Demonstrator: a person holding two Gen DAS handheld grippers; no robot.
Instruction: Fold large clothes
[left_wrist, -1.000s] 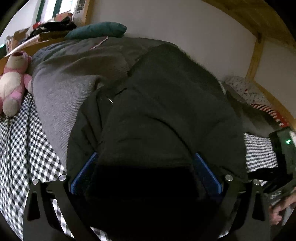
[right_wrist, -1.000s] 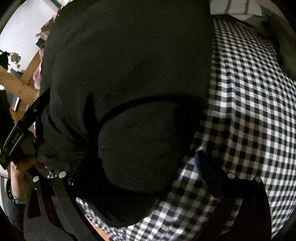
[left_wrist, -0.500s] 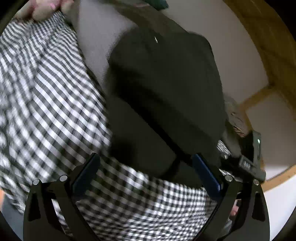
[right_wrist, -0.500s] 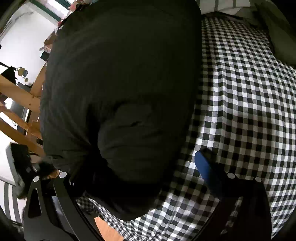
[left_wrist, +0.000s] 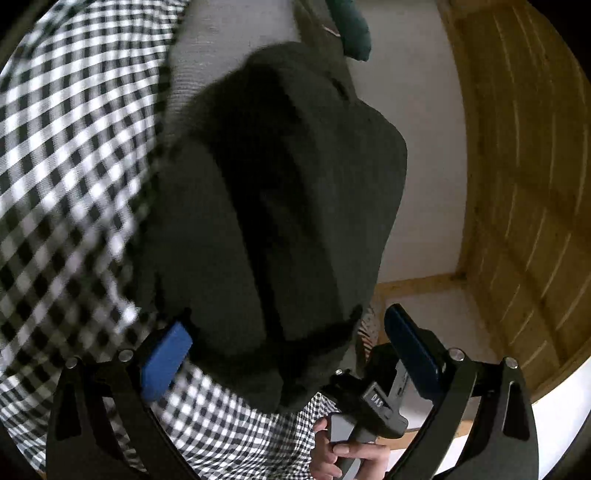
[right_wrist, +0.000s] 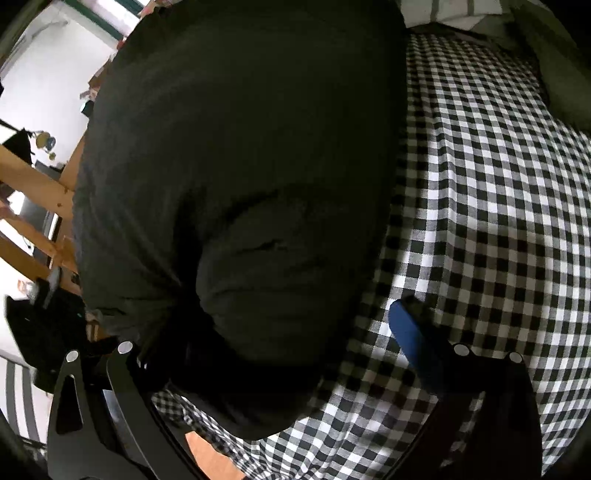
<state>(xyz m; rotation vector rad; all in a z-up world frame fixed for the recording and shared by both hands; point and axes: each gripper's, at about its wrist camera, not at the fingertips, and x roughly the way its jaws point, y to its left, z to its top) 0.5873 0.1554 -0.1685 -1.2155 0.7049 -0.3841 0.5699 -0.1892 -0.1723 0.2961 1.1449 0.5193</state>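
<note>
A large black padded garment lies folded into a bulky bundle on the black-and-white checked bed cover. In the right wrist view the same garment fills the left and centre. My left gripper is open, its blue pads either side of the bundle's near edge, holding nothing. My right gripper is open too; its right blue pad lies over the checked cover, and its left finger is hidden under the dark cloth.
A grey knitted cloth lies beyond the bundle, with a dark green cushion behind it. A wooden bed frame and white wall stand to the right. The other hand-held gripper and hand show low. Wooden beams stand at left.
The left gripper has let go of the black garment, swung and tilted so the bundle now lies ahead on the bed. The right gripper has drawn back slightly from the bundle.
</note>
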